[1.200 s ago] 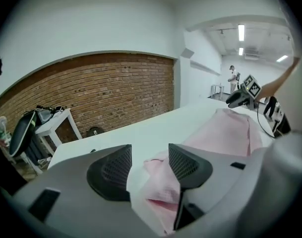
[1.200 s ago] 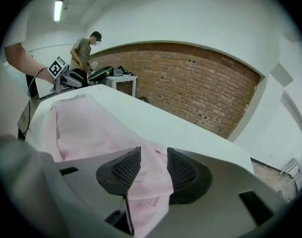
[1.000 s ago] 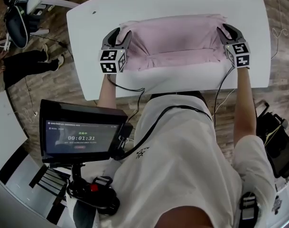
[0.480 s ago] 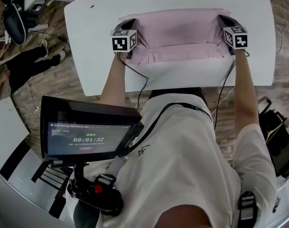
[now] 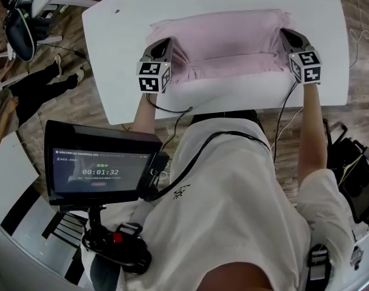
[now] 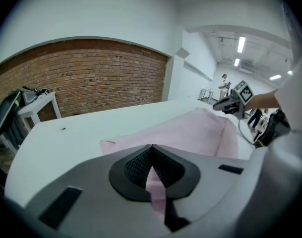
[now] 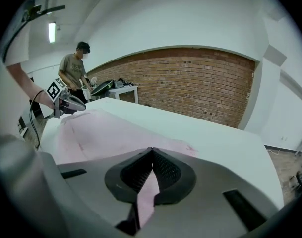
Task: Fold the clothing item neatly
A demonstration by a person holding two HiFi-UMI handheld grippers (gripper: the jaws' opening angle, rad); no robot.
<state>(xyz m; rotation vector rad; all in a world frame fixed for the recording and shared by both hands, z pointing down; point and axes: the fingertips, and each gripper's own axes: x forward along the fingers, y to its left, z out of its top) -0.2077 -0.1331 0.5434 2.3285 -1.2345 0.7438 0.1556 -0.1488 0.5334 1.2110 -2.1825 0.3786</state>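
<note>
Pink garment [image 5: 226, 38] lies on white table [image 5: 117, 71] before brick wall [image 6: 91, 78].

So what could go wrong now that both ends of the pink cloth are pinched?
1. The left hand-held gripper and right hand-held gripper each pinch only a thin fold of the pink cloth; it might slip out on lifting.
2. The cloth is bunched near the left grip, so the fold could come out crooked.
3. The cables hanging over the table edge might snag.
</note>
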